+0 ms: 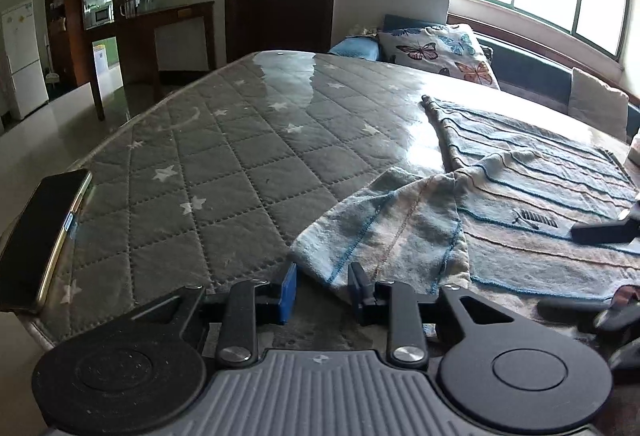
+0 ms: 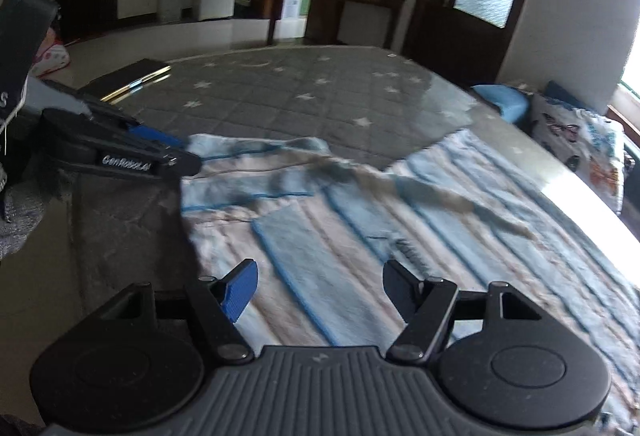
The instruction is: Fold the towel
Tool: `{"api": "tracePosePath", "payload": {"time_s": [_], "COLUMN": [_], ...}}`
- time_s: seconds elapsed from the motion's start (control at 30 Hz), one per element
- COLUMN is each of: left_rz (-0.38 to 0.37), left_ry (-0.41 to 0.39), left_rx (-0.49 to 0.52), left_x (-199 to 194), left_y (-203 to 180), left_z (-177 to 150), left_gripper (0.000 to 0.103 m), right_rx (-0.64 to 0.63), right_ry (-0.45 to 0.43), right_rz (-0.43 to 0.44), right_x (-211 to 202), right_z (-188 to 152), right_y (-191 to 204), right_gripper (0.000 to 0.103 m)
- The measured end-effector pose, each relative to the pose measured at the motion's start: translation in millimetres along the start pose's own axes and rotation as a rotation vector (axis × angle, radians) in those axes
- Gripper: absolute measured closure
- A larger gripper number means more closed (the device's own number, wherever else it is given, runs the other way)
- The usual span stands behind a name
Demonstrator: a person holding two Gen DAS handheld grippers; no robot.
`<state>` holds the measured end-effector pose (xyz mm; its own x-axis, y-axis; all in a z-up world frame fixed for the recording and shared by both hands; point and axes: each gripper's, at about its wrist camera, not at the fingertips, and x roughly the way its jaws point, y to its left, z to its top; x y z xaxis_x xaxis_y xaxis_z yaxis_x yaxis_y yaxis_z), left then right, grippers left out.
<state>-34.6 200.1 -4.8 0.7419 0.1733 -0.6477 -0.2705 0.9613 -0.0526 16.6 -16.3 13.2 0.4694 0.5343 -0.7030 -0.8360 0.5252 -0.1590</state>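
Note:
A blue-and-beige striped towel (image 1: 540, 172) (image 2: 440, 236) lies spread on the table, its near-left corner flipped over into a loose flap (image 1: 384, 228). My left gripper (image 1: 323, 286) (image 2: 192, 155) is open at table level, and the tip of that flap lies between its blue-padded fingers without being pinched. My right gripper (image 2: 320, 288) stands wide open just above the towel's near edge, with only cloth below it. In the left wrist view its two dark fingers (image 1: 600, 232) come in from the right edge, over the towel.
The table carries a grey quilted star-print cover (image 1: 224, 156) under a glossy sheet. A dark phone (image 1: 44, 236) (image 2: 128, 78) lies at the table's left edge. Beyond the far edge a butterfly cushion (image 1: 440, 48) rests on a sofa under the window.

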Motion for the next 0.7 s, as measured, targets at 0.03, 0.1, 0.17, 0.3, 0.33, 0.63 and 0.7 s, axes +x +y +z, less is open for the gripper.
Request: {"api": "tracePosePath", "payload": {"time_s": [0.03, 0.1, 0.17, 0.3, 0.33, 0.63, 0.7], "left_rz": [0.001, 0.004, 0.005, -0.001, -0.001, 0.003, 0.008], "left_ry": [-0.002, -0.005, -0.004, 0.003, 0.003, 0.008, 0.006], "left_rx": [-0.006, -0.017, -0.032, -0.045, -0.047, -0.073, -0.071], "left_x": [-1, -2, -2, 0, 0, 1, 2], "left_y": [1, 4, 6, 6, 6, 6, 5], "left_z": [0, 1, 2, 2, 2, 3, 3], "left_gripper": [0.071, 0.062, 0.058, 0.058, 0.058, 0.057, 0.059], "right_rx": [-0.008, -0.031, -0.045, -0.036, -0.023, -0.04, -0.043], "right_ry": [0.006, 0.014, 0.012, -0.01, -0.011, 0.0, -0.001], "right_rz": [0.01, 0.027, 0.039, 0.026, 0.021, 0.035, 0.034], "right_x": [3, 7, 7, 8, 10, 25, 26], "right_z": [0, -1, 0, 9, 11, 16, 16], "right_y": [5, 14, 19, 20, 18, 32, 32], "right_gripper": [0.032, 0.032, 0.032, 0.032, 0.032, 0.032, 0.032]}}
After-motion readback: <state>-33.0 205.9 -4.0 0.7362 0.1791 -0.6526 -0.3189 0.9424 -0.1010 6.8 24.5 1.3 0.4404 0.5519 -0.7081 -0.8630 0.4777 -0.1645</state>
